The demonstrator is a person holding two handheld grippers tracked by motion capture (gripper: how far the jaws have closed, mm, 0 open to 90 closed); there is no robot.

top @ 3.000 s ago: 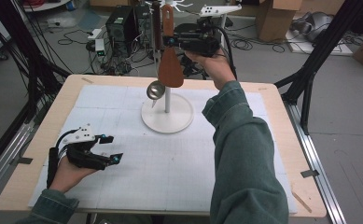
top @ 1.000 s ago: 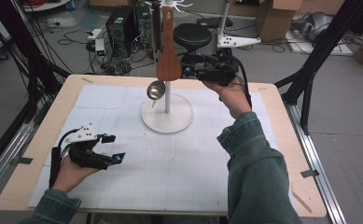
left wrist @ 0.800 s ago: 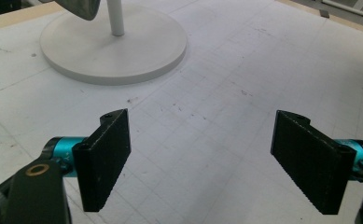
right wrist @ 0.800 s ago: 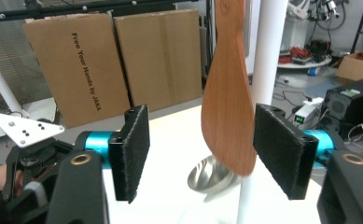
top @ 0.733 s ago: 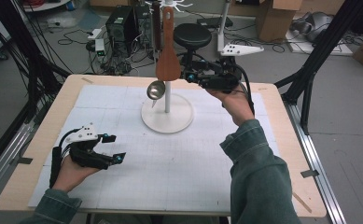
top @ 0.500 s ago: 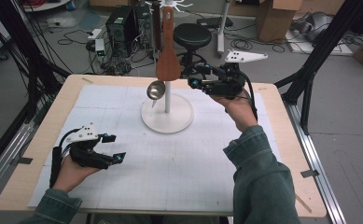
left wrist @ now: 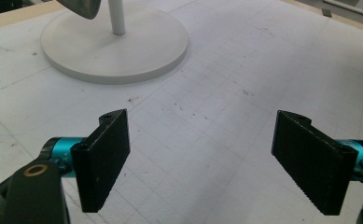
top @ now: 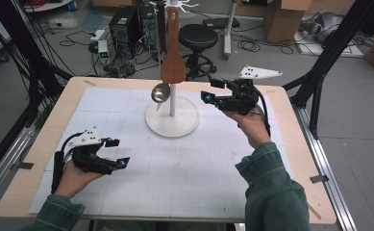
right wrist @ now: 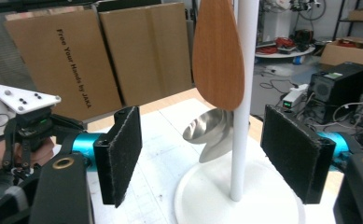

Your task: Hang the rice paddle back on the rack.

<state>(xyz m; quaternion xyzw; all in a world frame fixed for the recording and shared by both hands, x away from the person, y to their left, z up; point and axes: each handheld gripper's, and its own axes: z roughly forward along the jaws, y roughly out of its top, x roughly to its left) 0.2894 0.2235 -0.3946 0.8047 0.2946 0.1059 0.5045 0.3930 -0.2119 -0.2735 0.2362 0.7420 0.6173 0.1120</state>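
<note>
A white stand with a round base and a thin pole stands at the table's far middle. From its top hang a wooden spatula and a metal ladle. My right gripper hovers just right of the pole, pointing at it. Its jaws have just been opening and stand open, with nothing between them. In the right gripper view the spatula, the ladle and the pole lie ahead. My left gripper rests open near the front left; the left gripper view faces the stand's base.
A white gridded mat covers the wooden table. Beyond the far edge stand a black stool, computer boxes and cables. Cardboard boxes show in the right gripper view, with my left hand's gripper at its left.
My right gripper has drawn away from the hanging spatula, moving right and down, and its jaws stand wider. The left gripper has stayed put.
</note>
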